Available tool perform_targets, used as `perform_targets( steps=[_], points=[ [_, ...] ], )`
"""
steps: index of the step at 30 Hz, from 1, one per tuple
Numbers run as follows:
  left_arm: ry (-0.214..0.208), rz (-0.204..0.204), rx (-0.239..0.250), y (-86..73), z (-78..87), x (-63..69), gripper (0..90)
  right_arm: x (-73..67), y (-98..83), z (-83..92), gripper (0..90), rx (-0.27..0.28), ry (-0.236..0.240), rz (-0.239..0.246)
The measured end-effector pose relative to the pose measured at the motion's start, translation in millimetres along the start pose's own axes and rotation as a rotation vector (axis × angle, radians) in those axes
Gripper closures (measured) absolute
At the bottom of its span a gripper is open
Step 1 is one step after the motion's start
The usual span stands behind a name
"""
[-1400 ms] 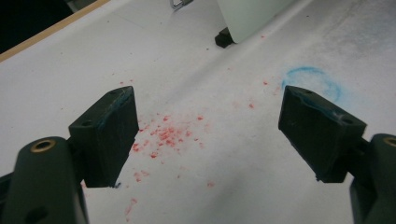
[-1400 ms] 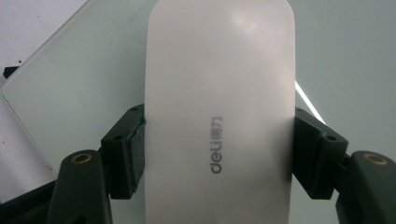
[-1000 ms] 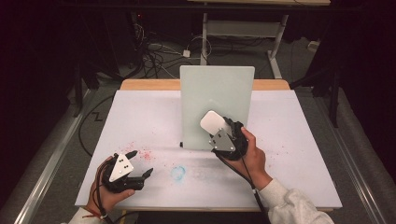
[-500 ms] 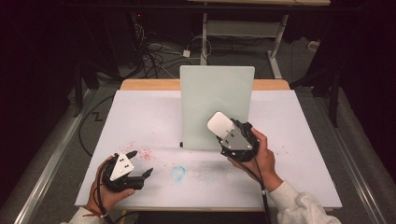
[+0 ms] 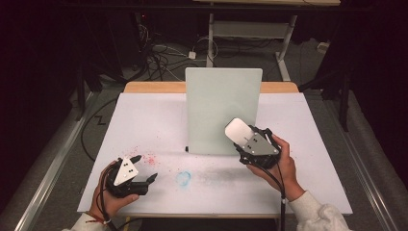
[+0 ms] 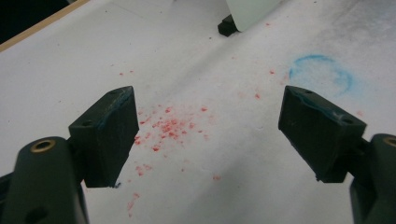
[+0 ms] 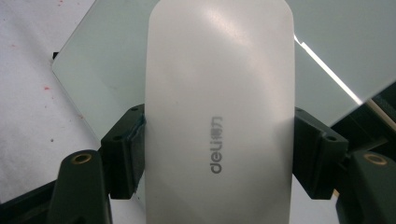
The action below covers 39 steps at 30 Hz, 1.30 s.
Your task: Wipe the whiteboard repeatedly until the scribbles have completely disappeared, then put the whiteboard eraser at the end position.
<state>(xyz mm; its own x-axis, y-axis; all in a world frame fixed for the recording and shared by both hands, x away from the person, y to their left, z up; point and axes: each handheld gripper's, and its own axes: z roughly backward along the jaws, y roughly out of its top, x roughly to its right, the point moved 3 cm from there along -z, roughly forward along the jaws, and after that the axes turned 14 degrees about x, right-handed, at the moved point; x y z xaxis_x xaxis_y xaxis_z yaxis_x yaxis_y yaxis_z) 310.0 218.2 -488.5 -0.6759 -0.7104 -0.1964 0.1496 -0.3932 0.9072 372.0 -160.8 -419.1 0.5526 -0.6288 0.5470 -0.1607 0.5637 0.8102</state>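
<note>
Two hand-held grippers work over one white tabletop [image 5: 159, 120]: the right hand-held gripper [image 5: 245, 139], right of centre in the high view, clamps one white eraser [image 7: 219, 116] between its jaws against one upright pale green board [image 5: 221, 106]. The left hand-held gripper [image 5: 144, 168], at lower left, stands wide and holds nothing. Beneath it lie one patch of red specks [image 6: 168, 126] and one blue ring mark [image 6: 322, 74].

Upright board [image 5: 223, 108] at table's [image 5: 144, 110] back middle; eraser [image 5: 237, 129] before its right part; stains [image 5: 183, 178] front-left
</note>
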Motion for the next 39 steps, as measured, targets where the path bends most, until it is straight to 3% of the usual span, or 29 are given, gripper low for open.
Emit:
perform_targets(
  steps=[7, 21, 27, 39],
  points=[
    [-0.001, -0.022, 0.006, 1.4, -0.8, 0.1, 19.1, 5.5, -4.7, 10.1, 30.7, 0.003, 0.028, -0.016],
    [-0.011, -0.015, -0.008, 1.1, -2.9, 2.3, 19.1, 0.4, -10.9, 18.5, 30.7, -0.009, 0.107, -0.041],
    [-0.011, -0.032, -0.003, 2.3, -3.5, 2.7, 19.1, -6.5, -11.1, 20.1, 30.7, -0.02, 0.183, -0.044],
    [-0.024, -0.037, -0.013, 3.6, -5.6, 6.2, 19.1, -23.7, -12.2, 18.4, 30.7, -0.066, 0.384, -0.033]
  ],
)
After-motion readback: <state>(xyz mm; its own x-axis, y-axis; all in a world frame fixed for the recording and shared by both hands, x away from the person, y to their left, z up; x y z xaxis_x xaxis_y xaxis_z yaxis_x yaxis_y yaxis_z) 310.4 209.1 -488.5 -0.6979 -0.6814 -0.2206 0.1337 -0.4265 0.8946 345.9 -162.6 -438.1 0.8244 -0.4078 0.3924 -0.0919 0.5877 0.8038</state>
